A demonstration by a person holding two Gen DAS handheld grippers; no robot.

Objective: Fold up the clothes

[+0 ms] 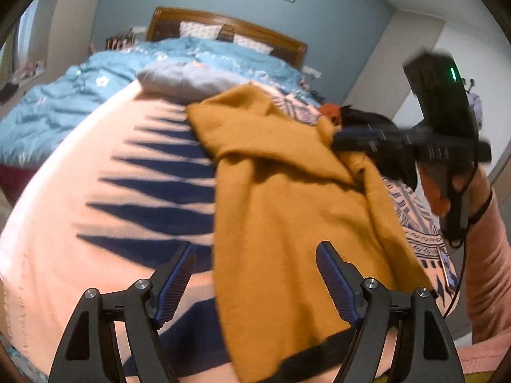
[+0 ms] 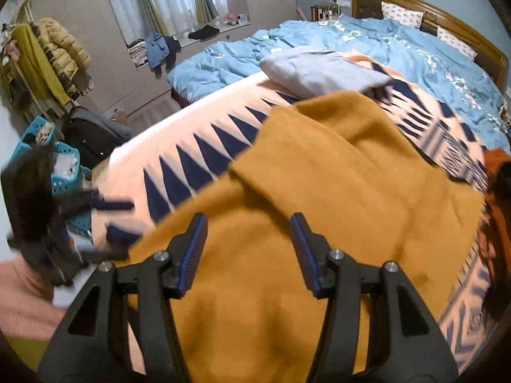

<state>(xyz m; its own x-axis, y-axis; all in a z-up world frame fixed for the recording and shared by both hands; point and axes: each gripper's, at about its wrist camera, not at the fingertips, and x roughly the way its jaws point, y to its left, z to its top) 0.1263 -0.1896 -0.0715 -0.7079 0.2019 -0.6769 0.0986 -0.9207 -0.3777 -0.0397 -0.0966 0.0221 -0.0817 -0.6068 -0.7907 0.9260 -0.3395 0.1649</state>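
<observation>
A mustard-yellow garment [image 1: 287, 217] lies crumpled on the pink blanket with navy triangles [image 1: 105, 198]; it also fills the right wrist view [image 2: 319, 191]. My left gripper [image 1: 257, 258] is open and empty, above the garment's near left edge. My right gripper [image 2: 249, 229] is open and empty, hovering over the garment's middle. In the left wrist view the right gripper [image 1: 354, 138] shows blurred at the garment's far right corner. In the right wrist view the left gripper [image 2: 111, 223] shows blurred at the garment's left edge.
A folded grey garment [image 2: 319, 70] lies further up the blanket. A blue quilt [image 2: 383, 41] covers the bed up to the wooden headboard [image 1: 223, 25]. Orange and black clothes [image 2: 498, 198] lie at the right. A clothes rack [image 2: 41, 60], blue basket [image 2: 64, 172] and dark suitcase [image 2: 92, 134] stand left.
</observation>
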